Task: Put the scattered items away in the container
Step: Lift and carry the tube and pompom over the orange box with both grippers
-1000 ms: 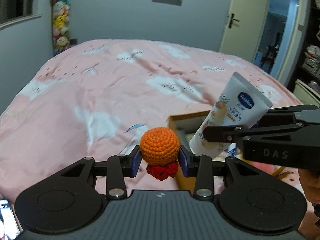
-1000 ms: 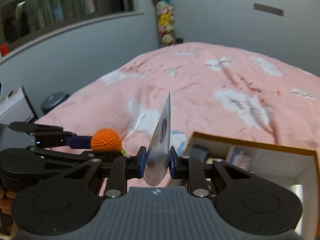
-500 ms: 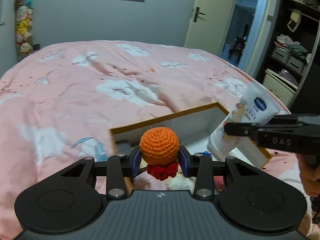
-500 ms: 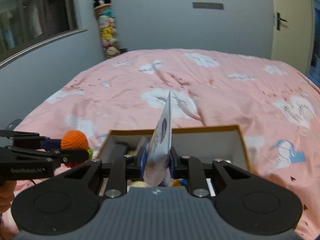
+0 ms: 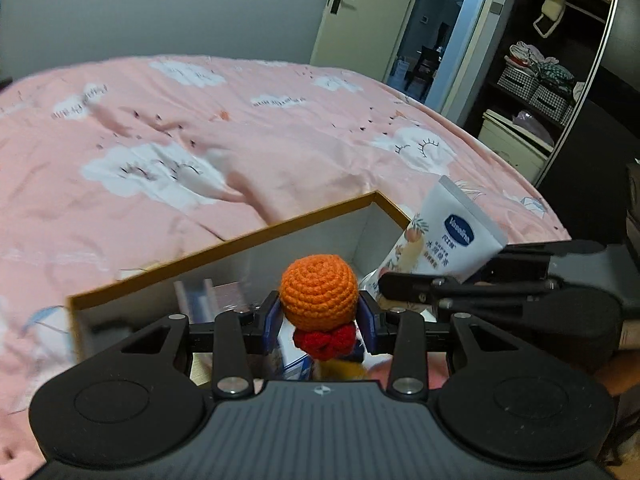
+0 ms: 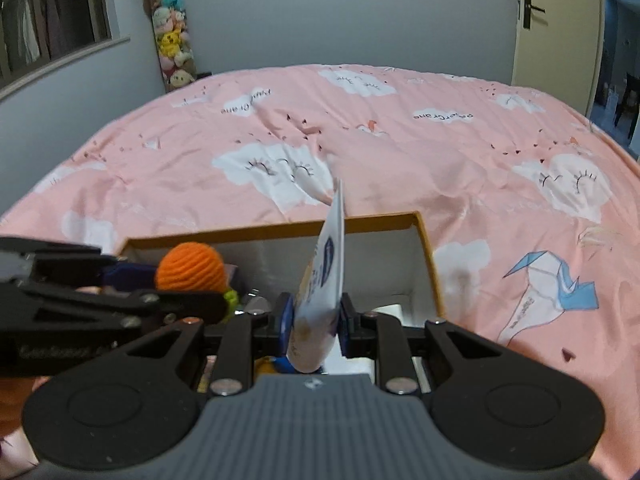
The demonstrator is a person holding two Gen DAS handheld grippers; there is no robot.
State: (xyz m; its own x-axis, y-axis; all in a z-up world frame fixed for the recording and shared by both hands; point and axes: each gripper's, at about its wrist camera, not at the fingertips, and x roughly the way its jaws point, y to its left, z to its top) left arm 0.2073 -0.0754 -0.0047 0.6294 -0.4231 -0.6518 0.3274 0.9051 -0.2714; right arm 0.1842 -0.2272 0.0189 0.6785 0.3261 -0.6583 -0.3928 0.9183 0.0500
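My left gripper (image 5: pixel 319 322) is shut on an orange crocheted ball toy (image 5: pixel 318 296) with a red bow under it, held over the open cardboard box (image 5: pixel 224 242). My right gripper (image 6: pixel 313 320) is shut on a white Vaseline lotion tube (image 6: pixel 322 284), tail end up, also over the box (image 6: pixel 376 222). The tube shows in the left wrist view (image 5: pixel 440 236) at the box's right end, and the toy shows in the right wrist view (image 6: pixel 190 268) at the left. Several small items lie inside the box, mostly hidden by the grippers.
The box sits on a bed with a pink cloud-print duvet (image 6: pixel 360 140). A door (image 5: pixel 360 16) and dark shelving with baskets (image 5: pixel 560 60) stand at the right. A column of plush toys (image 6: pixel 170 36) hangs on the far wall.
Both grippers have swung toward the box and now sit over its opening, each still holding its item. The box fills more of both views.
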